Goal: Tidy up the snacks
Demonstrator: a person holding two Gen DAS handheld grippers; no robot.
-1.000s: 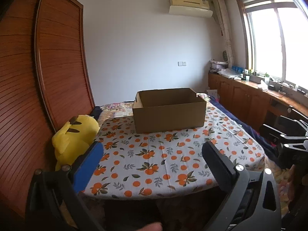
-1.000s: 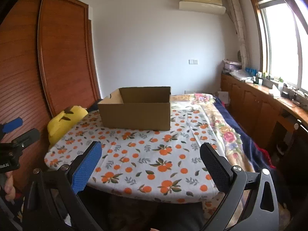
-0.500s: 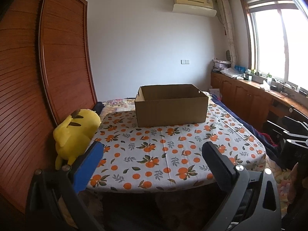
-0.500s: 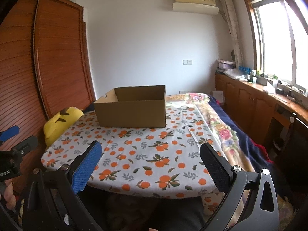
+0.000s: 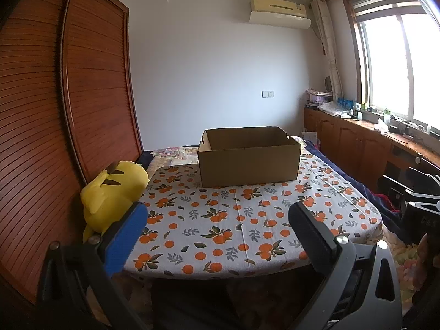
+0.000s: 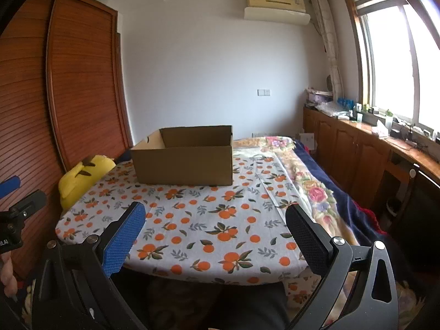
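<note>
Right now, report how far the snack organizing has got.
Nothing looks done yet. The cardboard box sits open on the orange-print tablecloth, and the part of its inside that shows holds nothing. The left gripper and right gripper are both open and carry nothing. No snacks are in view, so finding them and loading the box remains.

A matt brown corrugated cardboard box (image 5: 249, 156) sits on a soft orange-print cotton cloth (image 5: 220, 220). At nine o'clock, a fuzzy yellow plush toy (image 5: 112, 192) rests against the glossy, slatted red-brown wooden wardrobe (image 5: 55, 110).
</note>
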